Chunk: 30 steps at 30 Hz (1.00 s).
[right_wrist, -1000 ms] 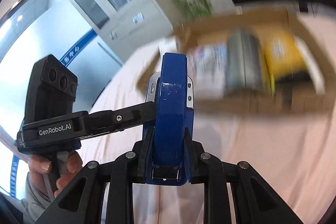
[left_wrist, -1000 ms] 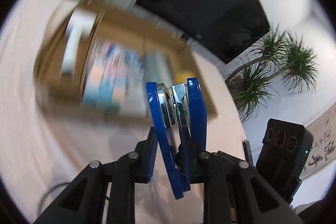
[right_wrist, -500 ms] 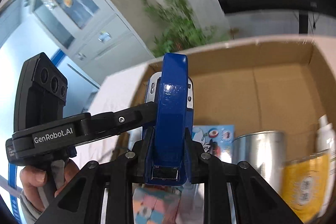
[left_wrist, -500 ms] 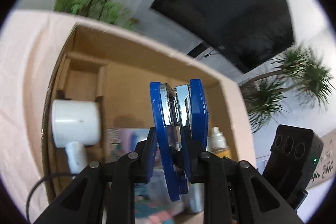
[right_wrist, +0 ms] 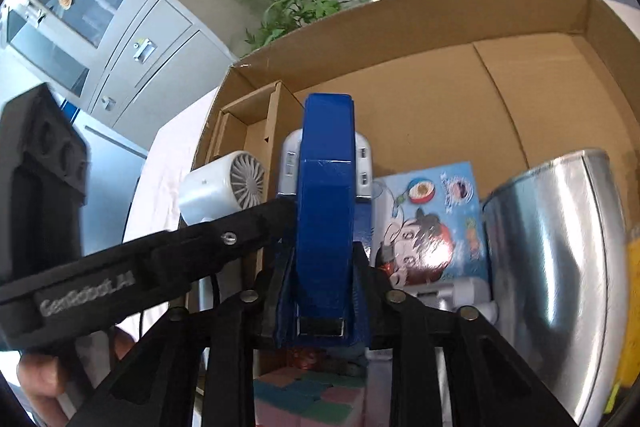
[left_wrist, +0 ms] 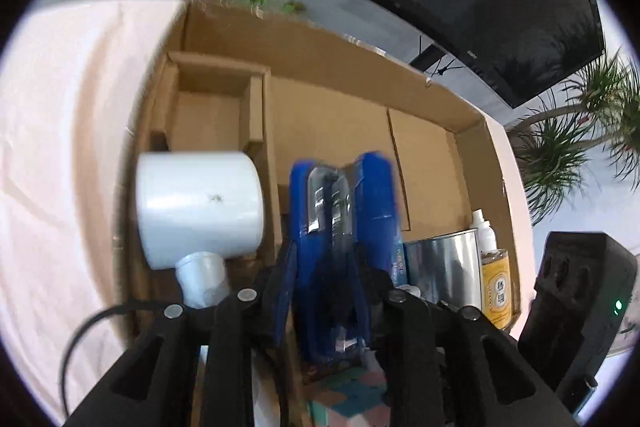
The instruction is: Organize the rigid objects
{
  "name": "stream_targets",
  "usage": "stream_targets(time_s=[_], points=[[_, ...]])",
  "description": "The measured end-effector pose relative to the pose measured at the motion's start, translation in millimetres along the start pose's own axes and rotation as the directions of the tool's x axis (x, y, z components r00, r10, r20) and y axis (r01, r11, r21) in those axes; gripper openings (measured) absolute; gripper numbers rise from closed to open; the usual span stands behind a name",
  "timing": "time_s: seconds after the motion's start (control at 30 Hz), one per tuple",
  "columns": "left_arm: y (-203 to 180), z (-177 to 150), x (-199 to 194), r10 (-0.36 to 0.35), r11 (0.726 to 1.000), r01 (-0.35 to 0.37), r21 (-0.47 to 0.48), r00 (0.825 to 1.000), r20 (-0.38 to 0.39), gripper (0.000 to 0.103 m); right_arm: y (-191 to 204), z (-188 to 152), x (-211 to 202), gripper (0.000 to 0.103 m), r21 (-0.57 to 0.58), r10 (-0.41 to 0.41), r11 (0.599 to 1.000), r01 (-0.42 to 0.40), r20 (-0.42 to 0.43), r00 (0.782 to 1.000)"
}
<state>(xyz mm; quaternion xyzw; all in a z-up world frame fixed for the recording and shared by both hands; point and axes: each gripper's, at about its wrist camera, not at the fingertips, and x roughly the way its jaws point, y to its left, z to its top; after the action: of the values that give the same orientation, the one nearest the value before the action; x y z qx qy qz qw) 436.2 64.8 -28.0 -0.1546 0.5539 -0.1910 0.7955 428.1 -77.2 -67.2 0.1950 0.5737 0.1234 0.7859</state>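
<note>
Both grippers are shut on one blue stapler [left_wrist: 340,227], seen side-on in the left wrist view and from its top [right_wrist: 326,219] in the right wrist view. My left gripper [left_wrist: 336,287] and right gripper [right_wrist: 324,287] hold it inside an open cardboard box [left_wrist: 360,79], above a pastel block toy [right_wrist: 308,395]. The left gripper's arm [right_wrist: 132,267] crosses the right wrist view.
In the box [right_wrist: 440,27]: a white hair dryer [left_wrist: 200,207] in a cardboard divider at left, a picture booklet [right_wrist: 432,223], a shiny metal tin [right_wrist: 552,267], a yellow bottle [left_wrist: 494,287]. Pink cloth [left_wrist: 72,147] covers the table. Plants and a TV stand behind.
Both grippers have carried the stapler forward from in front of the box to over and down into it. The box contents now loom close.
</note>
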Motion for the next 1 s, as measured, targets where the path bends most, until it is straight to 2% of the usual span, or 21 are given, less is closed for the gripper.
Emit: stream_targets(time_s=[0.07,0.1,0.13,0.17,0.2,0.23,0.27,0.3,0.33,0.37,0.4,0.43,0.47,0.5,0.53,0.57,0.6,0.63,0.67,0.83,1.0], points=[[-6,-7,-27,0.067,0.997,-0.07,0.035,0.995,0.078,0.036,4,-2,-1,0.034,0.003,0.036,0.999,-0.036,-0.008,0.999],[-9,-12,-42,0.097,0.993,-0.104,0.051,0.987,0.126,0.038,8,-3,-10,0.04,-0.028,0.049,0.998,-0.048,0.01,0.999],[-14,-21,-60,0.135,0.986,-0.151,0.076,0.973,0.186,0.042,11,-4,-22,0.045,-0.061,0.053,0.997,-0.05,0.04,0.998],[-19,-33,-79,0.182,0.973,-0.211,0.095,0.951,0.251,0.046,14,-8,-43,0.05,-0.114,0.041,0.993,-0.03,0.101,0.994],[-25,-46,-97,0.229,0.957,-0.273,0.1,0.921,0.316,0.062,14,-14,-63,0.066,-0.156,0.028,0.988,-0.003,0.157,0.987],[-33,-64,-115,0.277,0.936,-0.339,0.097,0.876,0.395,0.082,14,-16,-77,0.086,-0.189,0.017,0.982,0.021,0.198,0.98],[-41,-83,-132,0.321,0.911,-0.404,0.078,0.816,0.481,0.089,13,-25,-98,0.095,-0.245,-0.007,0.967,0.075,0.267,0.964],[-50,-105,-148,0.369,0.88,-0.473,0.04,0.734,0.57,0.096,10,-43,-120,0.102,-0.302,-0.051,0.939,0.166,0.354,0.934],[-62,-132,-158,0.414,0.841,-0.541,-0.004,0.639,0.649,0.103,6,-58,-133,0.103,-0.323,-0.095,0.915,0.241,0.409,0.908],[-73,-156,-162,0.437,0.81,-0.586,-0.03,0.567,0.699,0.102,-5,-82,-146,0.103,-0.322,-0.168,0.882,0.345,0.469,0.867],[-85,-179,-160,0.444,0.786,-0.617,-0.038,0.52,0.73,0.102,-13,-95,-150,0.103,-0.308,-0.205,0.87,0.385,0.483,0.851],[-94,-197,-154,0.445,0.774,-0.632,-0.04,0.498,0.744,0.102,-23,-108,-153,0.103,-0.294,-0.235,0.864,0.408,0.482,0.844],[-104,-214,-145,0.445,0.771,-0.636,-0.036,0.497,0.744,0.102,-36,-122,-154,0.103,-0.28,-0.261,0.863,0.42,0.463,0.847],[-109,-224,-136,0.445,0.778,-0.628,-0.028,0.518,0.73,0.102,-48,-136,-155,0.103,-0.262,-0.287,0.865,0.429,0.442,0.85],[-116,-234,-124,0.438,0.799,-0.602,-0.018,0.561,0.703,0.102,-59,-148,-157,0.103,-0.239,-0.309,0.868,0.435,0.427,0.85],[-120,-243,-113,0.413,0.834,-0.552,-0.007,0.615,0.671,0.102,-67,-156,-159,0.103,-0.224,-0.315,0.873,0.433,0.418,0.852],[-123,-248,-104,0.391,0.86,-0.511,-0.003,0.655,0.647,0.102,-77,-165,-164,0.103,-0.212,-0.32,0.877,0.43,0.409,0.854],[-127,-254,-96,0.373,0.879,-0.478,0.002,0.688,0.623,0.102,-86,-174,-169,0.103,-0.205,-0.325,0.879,0.43,0.403,0.856],[-131,-258,-89,0.365,0.886,-0.463,0.005,0.706,0.607,0.102,-89,-179,-172,0.103,-0.207,-0.326,0.878,0.432,0.402,0.856],[-157,-266,-90,0.335,0.899,-0.437,0.021,0.719,0.609,0.102,-101,-202,-199,0.103,-0.209,-0.324,0.874,0.44,0.425,0.845],[-178,-276,-91,0.346,0.88,-0.472,0.044,0.704,0.621,0.102,-106,-213,-222,0.103,-0.22,-0.298,0.876,0.429,0.452,0.841]])
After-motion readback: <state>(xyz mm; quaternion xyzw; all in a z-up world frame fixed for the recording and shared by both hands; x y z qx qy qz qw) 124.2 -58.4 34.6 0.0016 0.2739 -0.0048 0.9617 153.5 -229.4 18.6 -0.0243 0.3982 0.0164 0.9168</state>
